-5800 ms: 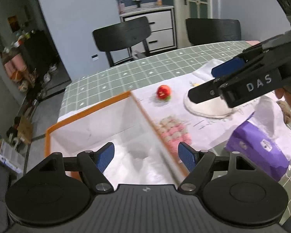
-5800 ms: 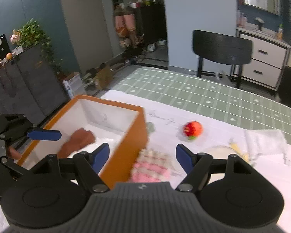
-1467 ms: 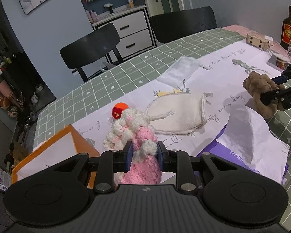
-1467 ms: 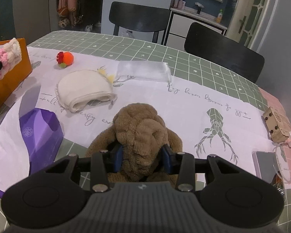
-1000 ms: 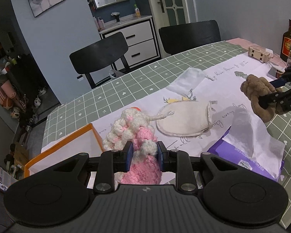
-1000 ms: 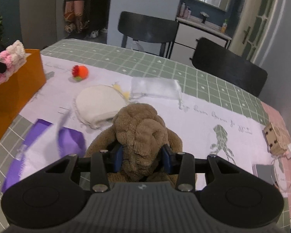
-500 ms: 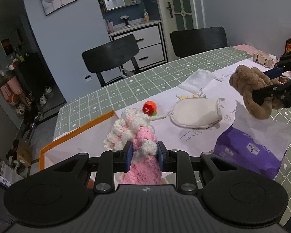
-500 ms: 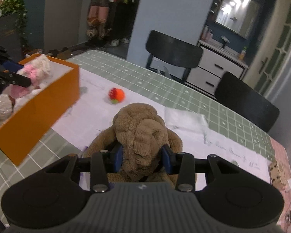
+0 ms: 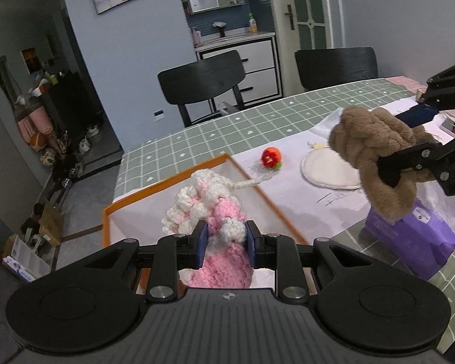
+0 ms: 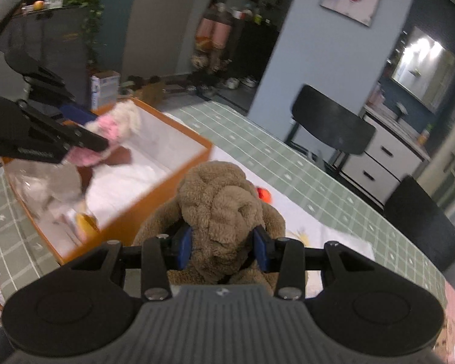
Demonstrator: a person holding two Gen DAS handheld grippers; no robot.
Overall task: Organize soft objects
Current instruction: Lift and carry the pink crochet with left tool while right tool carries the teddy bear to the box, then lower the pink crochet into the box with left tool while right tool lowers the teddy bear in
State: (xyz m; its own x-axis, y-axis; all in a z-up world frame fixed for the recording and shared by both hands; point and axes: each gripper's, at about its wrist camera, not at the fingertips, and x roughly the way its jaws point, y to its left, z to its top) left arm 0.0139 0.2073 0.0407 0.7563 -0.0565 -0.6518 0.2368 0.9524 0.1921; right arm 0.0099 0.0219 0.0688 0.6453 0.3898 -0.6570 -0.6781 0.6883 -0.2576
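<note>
- Left tongs (image 9: 224,239) clamped on the pink-and-white knit toy (image 9: 210,209), held over the orange box (image 9: 270,200).
- Right tongs (image 10: 224,247) grip the brown plush (image 10: 224,212), beside the box.
- Red ball (image 9: 271,155) and white cloth (image 9: 327,171) lie on the desk (image 9: 215,136), unsorted.

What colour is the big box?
Orange outside, white inside; the box shows best in the right wrist view.

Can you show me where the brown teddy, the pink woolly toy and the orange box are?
Brown teddy (image 10: 224,209): right wrist view, its plush middle.
Pink woolly toy (image 9: 218,212): left wrist view, its pink knit middle.
Orange box (image 9: 166,182): left wrist view, its far rim.
</note>
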